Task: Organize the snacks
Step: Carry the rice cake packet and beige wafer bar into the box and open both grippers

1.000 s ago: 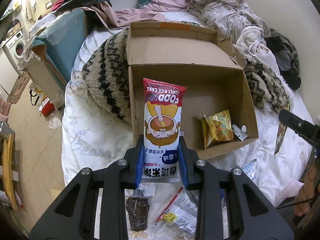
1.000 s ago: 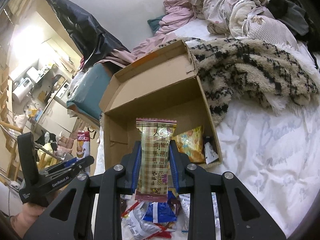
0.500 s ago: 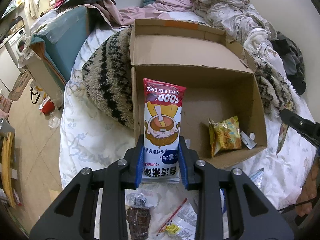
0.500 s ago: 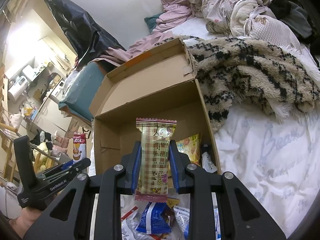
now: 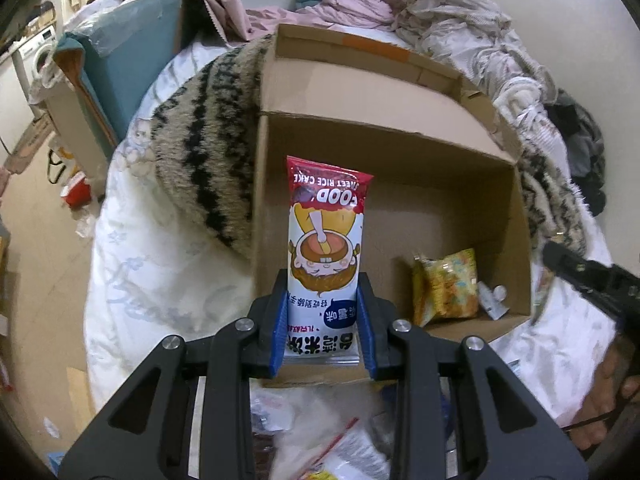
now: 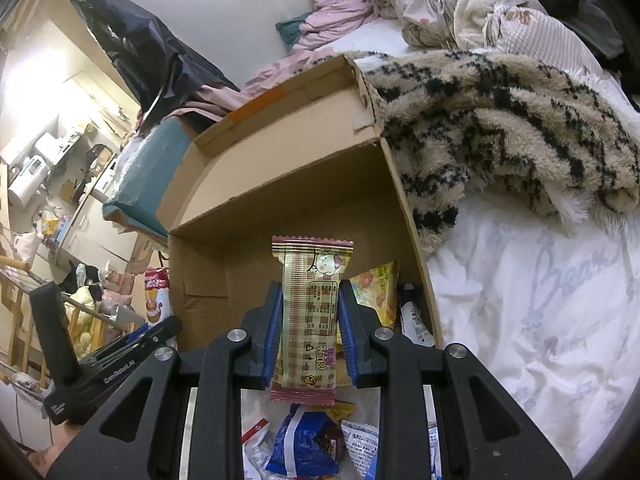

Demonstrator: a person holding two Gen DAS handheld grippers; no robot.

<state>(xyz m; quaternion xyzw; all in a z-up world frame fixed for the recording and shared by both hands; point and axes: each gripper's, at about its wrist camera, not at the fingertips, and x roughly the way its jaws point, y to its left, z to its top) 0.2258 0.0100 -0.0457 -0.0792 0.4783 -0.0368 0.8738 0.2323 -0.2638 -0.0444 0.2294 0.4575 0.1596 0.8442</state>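
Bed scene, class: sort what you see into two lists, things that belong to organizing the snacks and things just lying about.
Belongs to the job:
rice cake pack
wafer bar
box
yellow bag
loose snacks

Just lying about:
striped blanket
clothes heap
black bag

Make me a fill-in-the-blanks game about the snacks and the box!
1. The left gripper holds a sweet ____ cake packet.
2. The right gripper holds a ____ snack bar.
3. A yellow snack bag lies inside the ____ box.

Missing words: rice; checked; cardboard
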